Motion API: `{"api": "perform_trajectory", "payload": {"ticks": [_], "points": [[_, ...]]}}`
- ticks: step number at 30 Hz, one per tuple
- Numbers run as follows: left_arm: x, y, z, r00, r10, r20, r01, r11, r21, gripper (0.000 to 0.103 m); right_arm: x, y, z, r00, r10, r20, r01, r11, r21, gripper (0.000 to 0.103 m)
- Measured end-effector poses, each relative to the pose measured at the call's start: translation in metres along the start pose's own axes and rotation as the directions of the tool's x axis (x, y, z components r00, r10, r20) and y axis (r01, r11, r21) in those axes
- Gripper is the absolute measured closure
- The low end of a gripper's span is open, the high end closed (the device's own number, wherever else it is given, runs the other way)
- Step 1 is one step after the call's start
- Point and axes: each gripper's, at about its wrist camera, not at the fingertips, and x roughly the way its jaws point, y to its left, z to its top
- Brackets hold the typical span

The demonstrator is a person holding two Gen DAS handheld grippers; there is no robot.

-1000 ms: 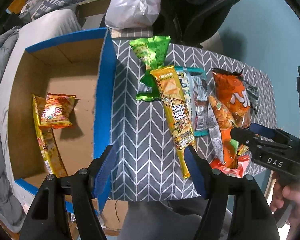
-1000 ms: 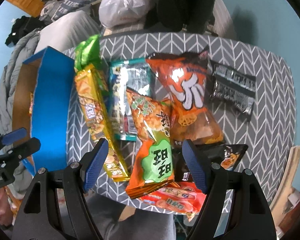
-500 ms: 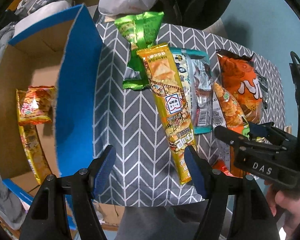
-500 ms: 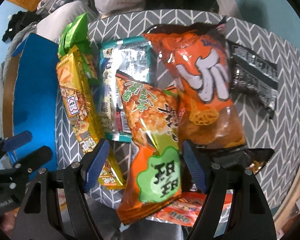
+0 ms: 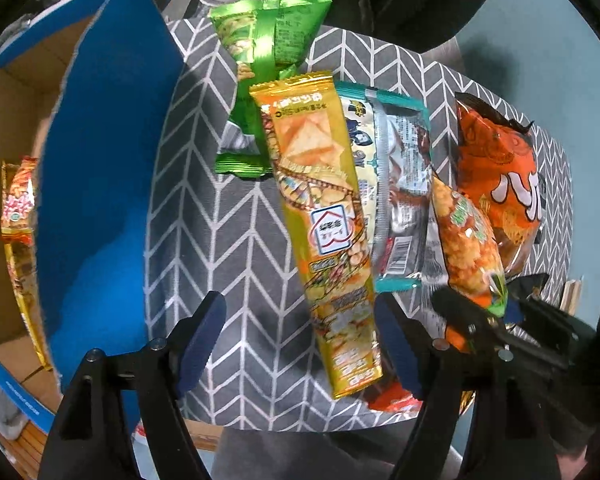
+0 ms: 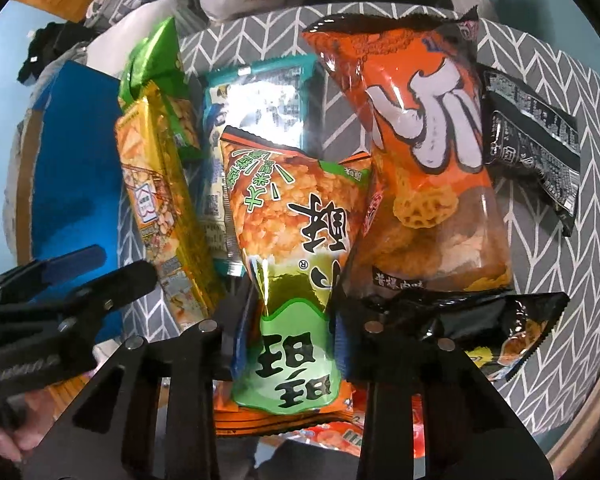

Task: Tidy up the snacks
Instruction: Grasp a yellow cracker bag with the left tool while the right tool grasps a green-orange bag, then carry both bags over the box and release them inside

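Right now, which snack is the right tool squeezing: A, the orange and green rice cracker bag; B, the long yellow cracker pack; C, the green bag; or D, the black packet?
A: in the right wrist view the right tool has both fingers pinched into the waist of the orange and green rice cracker bag, which creases there.

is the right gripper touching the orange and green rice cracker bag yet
Touching. In the right wrist view the right gripper is shut on the orange and green rice cracker bag: both blue pads press its sides and the foil is pinched narrow between them.
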Motion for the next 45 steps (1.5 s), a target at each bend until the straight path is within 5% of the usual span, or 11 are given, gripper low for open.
{"api": "perform_trajectory", "payload": {"ticks": [13,15,18,29,45], "points": [[0.045,-0.013,0.026,0.999,-0.008,-0.041,0.006,0.999,-0.053,0.025,-0.040,-0.011,-0.011,0.999,0.016,0.031,-0.016,1.000,-0.003,0.071],[0.048,-0.011,0.028,0.999,-0.011,-0.035,0.010,0.999,-0.037,0.050,-0.041,-0.007,-0.007,0.999,0.016,0.031,-0.015,1.000,-0.004,0.071],[0.054,-0.013,0.026,0.998,-0.048,-0.048,0.048,0.999,-0.020,0.067,-0.039,-0.003,-0.003,0.999,0.012,0.035,-0.011,1.000,-0.015,0.071],[0.023,-0.008,-0.004,0.999,-0.035,0.037,0.031,0.994,0.101,0.071,-0.052,0.009,-0.002,0.998,0.006,0.068,-0.004,1.000,-0.028,0.071],[-0.065,0.016,-0.028,0.990,-0.027,0.140,0.007,0.990,0.143,0.071,-0.092,0.044,0.001,0.992,0.007,0.124,0.002,0.998,-0.069,0.071]]}}
